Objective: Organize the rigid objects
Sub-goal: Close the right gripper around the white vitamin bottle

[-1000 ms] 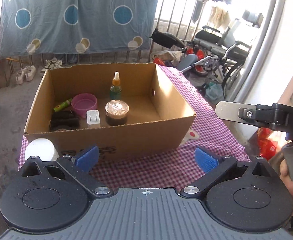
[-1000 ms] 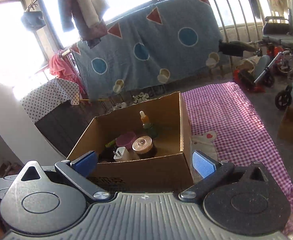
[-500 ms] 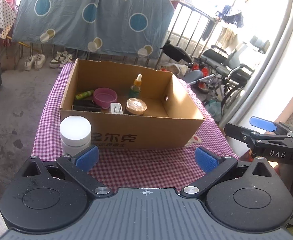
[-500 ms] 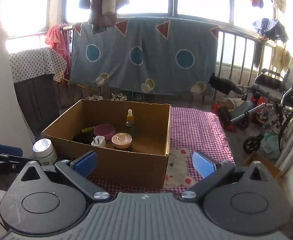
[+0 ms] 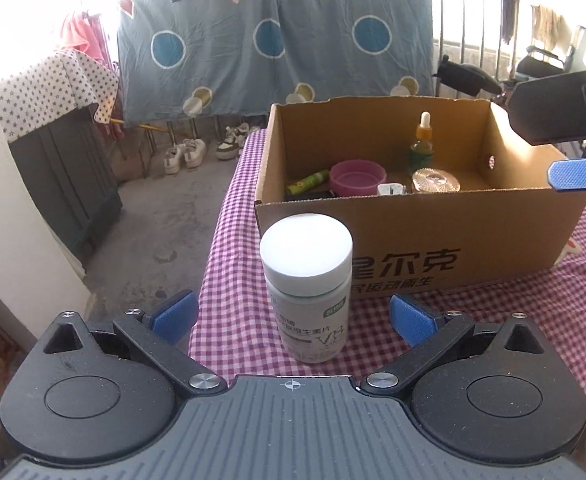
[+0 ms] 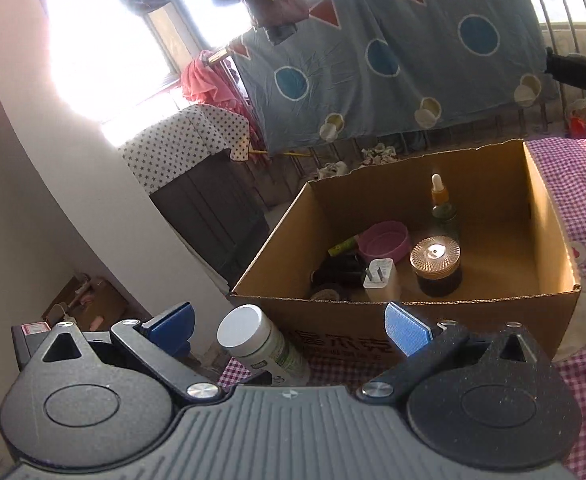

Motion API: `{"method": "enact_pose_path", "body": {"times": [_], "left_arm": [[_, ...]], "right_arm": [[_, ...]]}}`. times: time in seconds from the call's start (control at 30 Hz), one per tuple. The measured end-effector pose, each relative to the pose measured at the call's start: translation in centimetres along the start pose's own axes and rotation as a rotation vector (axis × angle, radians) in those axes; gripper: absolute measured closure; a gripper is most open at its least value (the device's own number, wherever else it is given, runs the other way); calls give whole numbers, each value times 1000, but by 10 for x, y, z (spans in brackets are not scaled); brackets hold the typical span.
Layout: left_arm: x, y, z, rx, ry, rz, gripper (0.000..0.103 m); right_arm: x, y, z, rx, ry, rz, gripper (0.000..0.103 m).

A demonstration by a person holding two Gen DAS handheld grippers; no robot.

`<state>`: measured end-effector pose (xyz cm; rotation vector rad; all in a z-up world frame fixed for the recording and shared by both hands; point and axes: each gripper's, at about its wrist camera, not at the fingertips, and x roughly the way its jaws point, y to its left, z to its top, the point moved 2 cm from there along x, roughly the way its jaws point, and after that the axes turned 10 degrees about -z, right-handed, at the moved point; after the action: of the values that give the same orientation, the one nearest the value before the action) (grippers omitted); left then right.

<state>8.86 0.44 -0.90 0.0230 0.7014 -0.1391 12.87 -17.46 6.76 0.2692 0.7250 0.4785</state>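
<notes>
White-capped supplement bottle [image 5: 307, 292] stands upright on the checked tablecloth [image 5: 233, 280], just outside the near left corner of the cardboard box [image 5: 433, 240] and apart from its front wall. The left gripper [image 5: 291, 316] is spread wide with nothing in it, one blue pad either side of the bottle and neither touching it. The right gripper [image 6: 289, 326] is likewise released and empty, hanging above and to the side; its view shows the same bottle low between its pads.

Inside the box sit a pink bowl [image 5: 357, 178], a dropper bottle [image 5: 423, 140], a ribbed-lid jar [image 6: 437, 268], a white plug [image 6: 381, 280] and a green tube [image 5: 307, 184], so this bottle looks like the last piece left out.

The risks, as I judge them: the bottle is tall and close to the table's left edge, so an off-centre closing would have one pad strike first and tip it or push it to the floor. The smooth round wall could slip in a light grip. The box wall is high, and a low carry would knock the bottle's base against the rim; a careless drop inside could topple the dropper bottle
</notes>
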Motion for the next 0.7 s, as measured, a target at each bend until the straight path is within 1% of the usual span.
{"method": "enact_pose_path", "body": {"times": [0.07, 0.13, 0.2, 0.23, 0.3, 0.33, 0.37, 0.43, 0.57, 0.7], "left_arm": [[7, 4, -1, -24, 11, -26, 4], [9, 8, -4, -48, 14, -57, 6], [14, 11, -4, -66, 26, -67, 13], [16, 13, -5, -76, 33, -72, 15], [20, 18, -5, -97, 44, -88, 25], [21, 20, -4, -107, 48, -95, 27], [22, 22, -4, -117, 51, -100, 29], [23, 26, -4, -137, 53, -110, 34], [25, 27, -2, -163, 55, -133, 40], [25, 24, -1, -172, 56, -140, 47]], "right_arm": [[20, 9, -2, 17, 46, 39, 1], [43, 18, -3, 36, 102, 64, 7], [60, 24, -5, 53, 139, 82, 11], [69, 27, -7, 64, 158, 84, 16], [83, 29, -9, 86, 191, 83, 24], [88, 29, -10, 101, 205, 83, 26], [92, 29, -11, 112, 216, 85, 28], [100, 28, -14, 129, 240, 85, 36], [106, 27, -20, 148, 269, 86, 40], [107, 25, -21, 158, 279, 91, 46]]}}
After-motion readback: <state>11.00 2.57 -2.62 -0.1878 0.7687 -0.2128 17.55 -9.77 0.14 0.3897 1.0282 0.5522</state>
